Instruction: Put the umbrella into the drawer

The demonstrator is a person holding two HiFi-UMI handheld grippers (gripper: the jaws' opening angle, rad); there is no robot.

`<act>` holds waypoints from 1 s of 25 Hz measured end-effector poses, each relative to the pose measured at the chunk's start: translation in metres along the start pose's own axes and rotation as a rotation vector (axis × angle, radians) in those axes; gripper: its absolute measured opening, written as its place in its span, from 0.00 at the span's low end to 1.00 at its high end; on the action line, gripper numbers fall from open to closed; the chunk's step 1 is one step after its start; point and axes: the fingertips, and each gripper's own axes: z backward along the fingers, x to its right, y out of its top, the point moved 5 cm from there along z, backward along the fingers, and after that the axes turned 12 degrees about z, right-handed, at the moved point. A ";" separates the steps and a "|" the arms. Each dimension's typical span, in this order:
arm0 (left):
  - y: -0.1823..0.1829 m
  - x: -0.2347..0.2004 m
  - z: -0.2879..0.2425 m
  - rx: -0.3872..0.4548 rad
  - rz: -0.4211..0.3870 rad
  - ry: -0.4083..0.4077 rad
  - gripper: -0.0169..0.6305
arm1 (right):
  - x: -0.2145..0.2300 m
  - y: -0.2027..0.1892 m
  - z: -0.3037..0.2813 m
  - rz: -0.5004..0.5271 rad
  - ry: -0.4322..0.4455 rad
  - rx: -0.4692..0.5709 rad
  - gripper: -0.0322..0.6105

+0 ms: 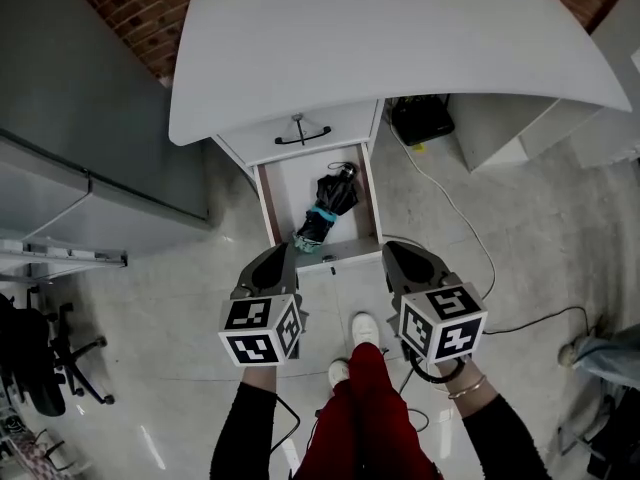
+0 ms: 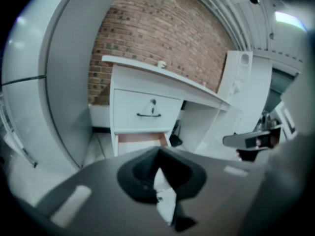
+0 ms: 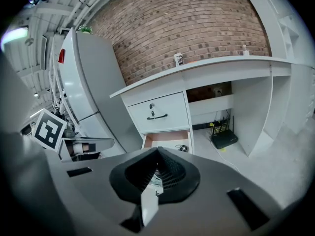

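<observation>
A folded black umbrella [image 1: 328,208] with a teal strap lies inside the open lower drawer [image 1: 268,203] of the white desk. In the right gripper view only its handle end [image 3: 182,148] peeks out of the drawer [image 3: 167,136]. My left gripper [image 1: 283,253] hangs just in front of the drawer's front edge, on the left, shut and empty; its tips [image 2: 158,150] meet in the left gripper view. My right gripper [image 1: 392,251] is level with it on the right, its jaws [image 3: 158,149] together with nothing between them. Neither touches the umbrella.
Above the open drawer is a closed drawer with a black handle [image 1: 303,133]. A black box [image 1: 421,118] sits under the desk at the right, and a cable [image 1: 455,213] runs across the floor. A grey cabinet [image 1: 80,138] stands at left. The person's legs [image 1: 365,408] are below.
</observation>
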 end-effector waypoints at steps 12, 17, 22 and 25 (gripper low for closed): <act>0.030 0.032 0.098 0.136 0.008 -0.063 0.03 | -0.033 0.036 0.073 0.036 0.002 0.119 0.05; 0.037 0.037 0.137 0.168 0.010 -0.067 0.03 | -0.055 0.052 0.108 0.092 -0.005 0.171 0.05; 0.047 0.049 0.172 0.208 0.009 -0.067 0.03 | -0.068 0.067 0.139 0.095 0.011 0.226 0.05; 0.051 0.055 0.195 0.238 0.016 -0.072 0.03 | -0.077 0.074 0.155 0.092 0.023 0.258 0.05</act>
